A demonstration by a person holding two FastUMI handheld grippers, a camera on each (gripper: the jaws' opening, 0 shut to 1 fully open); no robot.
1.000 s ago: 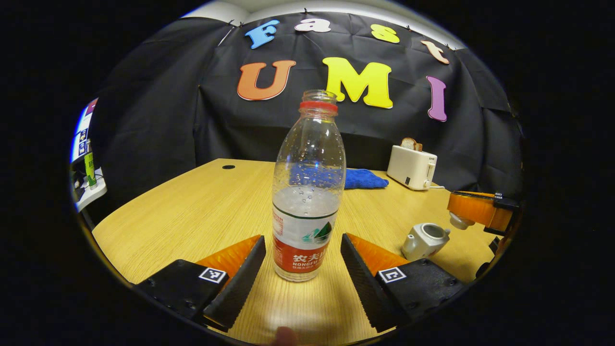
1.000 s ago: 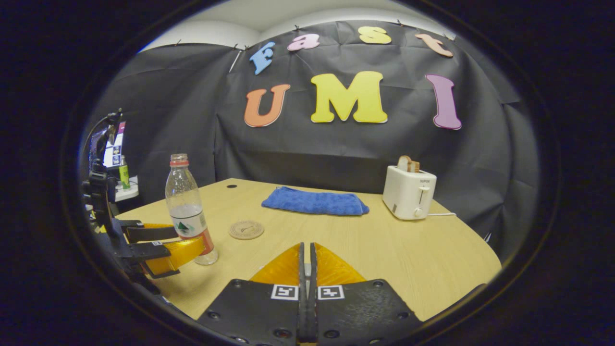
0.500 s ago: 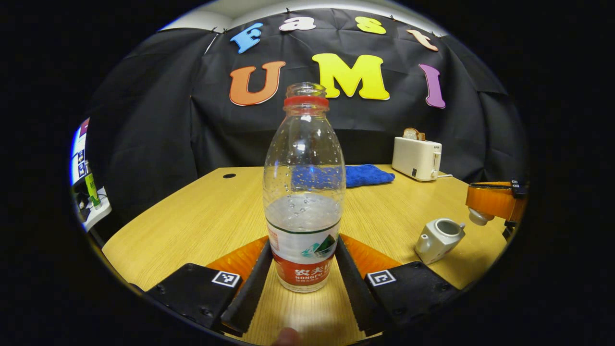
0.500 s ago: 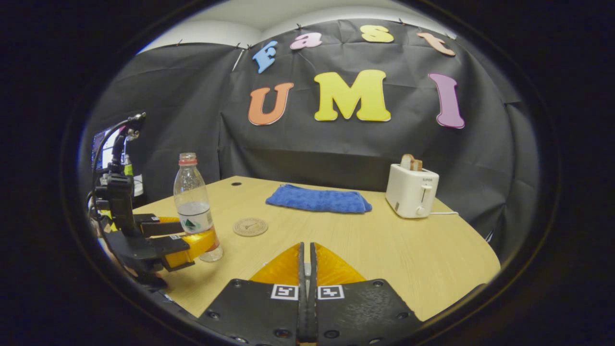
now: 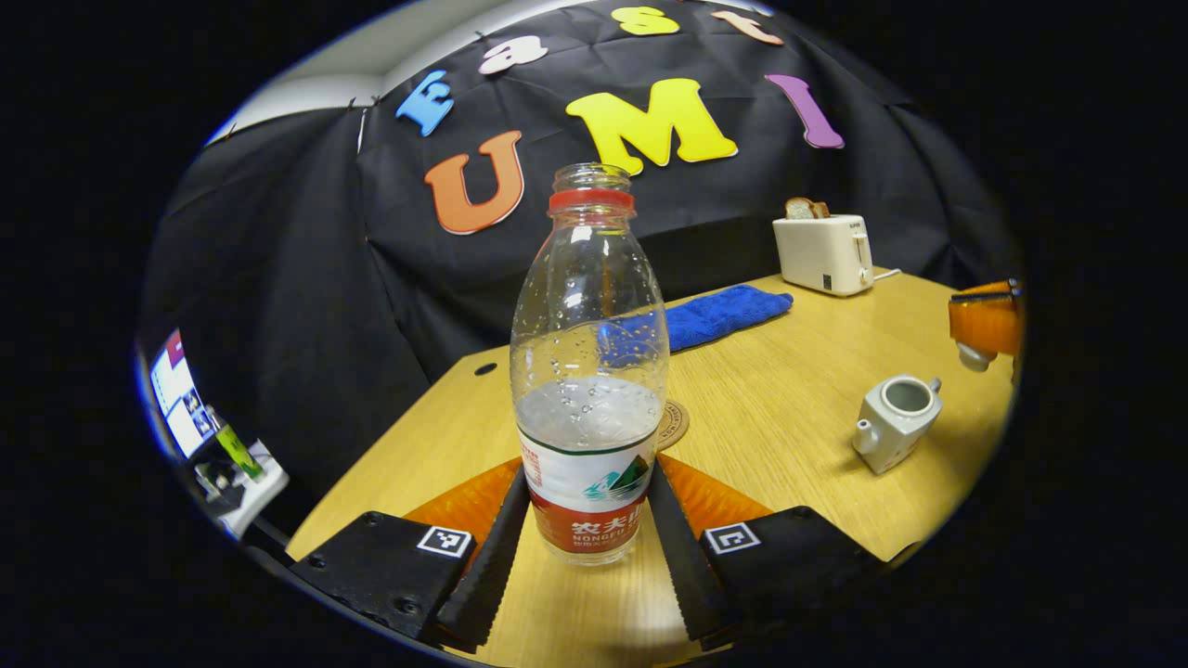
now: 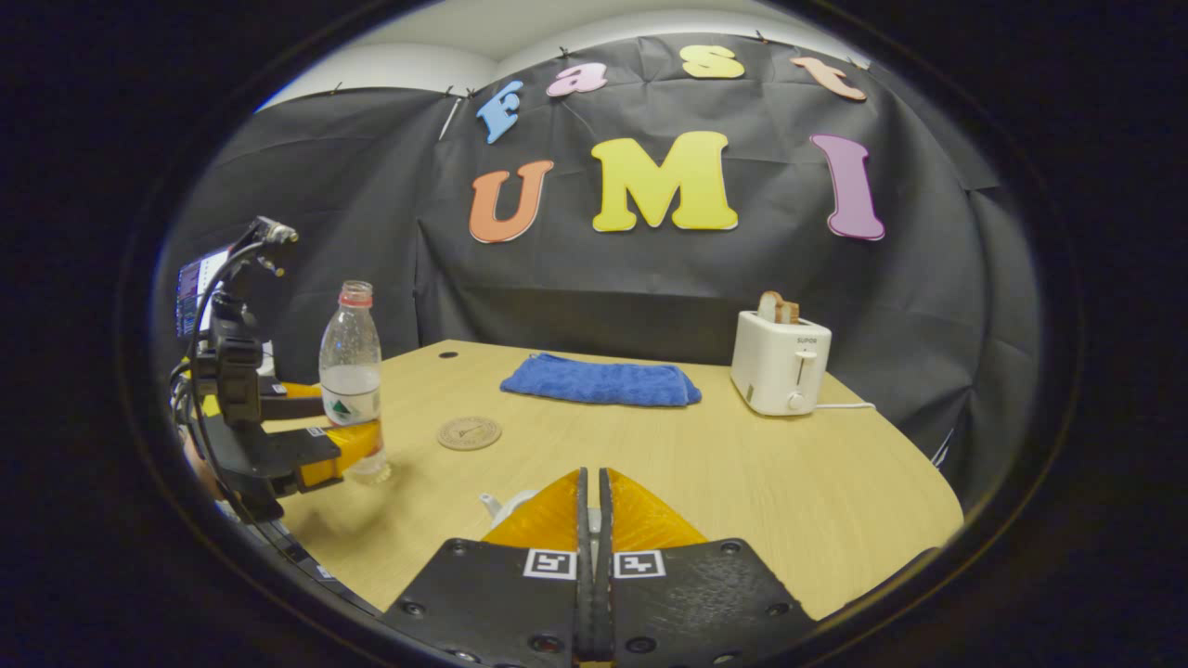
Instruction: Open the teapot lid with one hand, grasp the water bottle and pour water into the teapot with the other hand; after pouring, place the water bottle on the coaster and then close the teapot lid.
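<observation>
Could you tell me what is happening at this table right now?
The left gripper is clamped on an uncapped, partly filled water bottle. The teapot stands open on the table, and the right gripper holds what looks like its lid. The coaster lies bare. No water is pouring.

A clear bottle (image 5: pixel 589 371) is marked by a red neck ring and a red, white and green label. The teapot (image 5: pixel 894 419) is white, the cloth (image 6: pixel 599 381) blue, the toaster (image 6: pixel 778 364) cream, the coaster (image 6: pixel 469 433) tan, and the surface (image 6: pixel 742 482) pale wood-grained.
</observation>
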